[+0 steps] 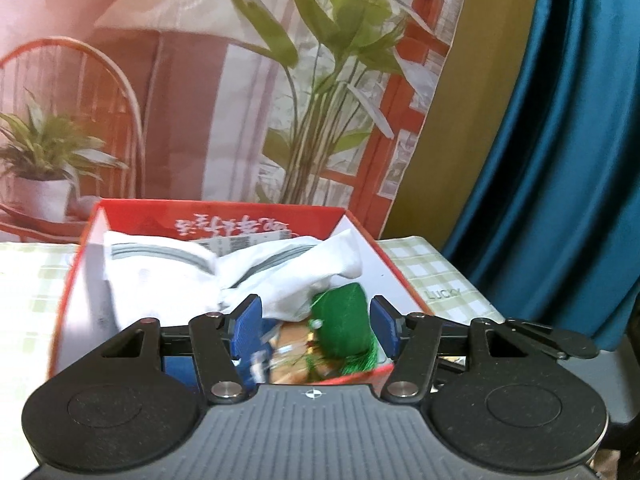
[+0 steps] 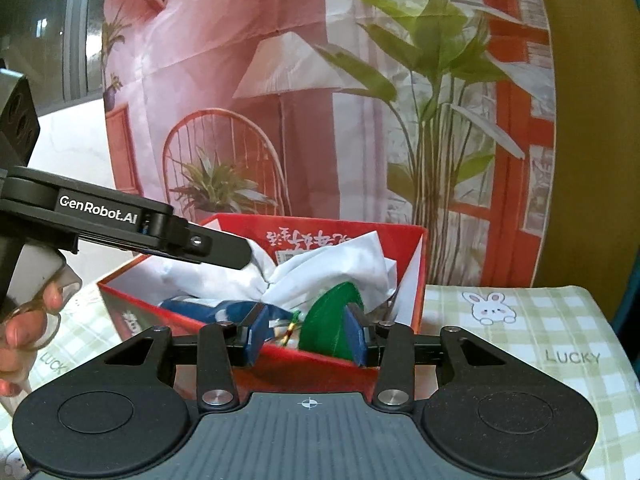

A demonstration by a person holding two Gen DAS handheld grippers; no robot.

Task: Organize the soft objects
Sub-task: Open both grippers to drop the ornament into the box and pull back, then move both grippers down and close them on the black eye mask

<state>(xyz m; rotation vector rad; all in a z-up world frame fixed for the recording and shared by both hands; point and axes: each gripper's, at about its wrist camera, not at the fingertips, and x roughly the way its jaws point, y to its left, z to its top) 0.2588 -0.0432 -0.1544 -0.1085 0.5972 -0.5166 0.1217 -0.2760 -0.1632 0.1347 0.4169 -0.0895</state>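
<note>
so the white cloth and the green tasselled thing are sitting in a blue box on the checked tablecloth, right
Not quite: the box is red, not blue, as the right wrist view shows plainly. The white cloth and the green tasselled thing do sit in it, and it stands on the checked tablecloth.

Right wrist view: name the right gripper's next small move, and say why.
Probably ease the right gripper forward and down until its open jaws straddle the green pouch. The pouch lies in the red box just ahead, beside the white cloth, and looks not yet gripped, with a clear gap left between the jaws.
</note>
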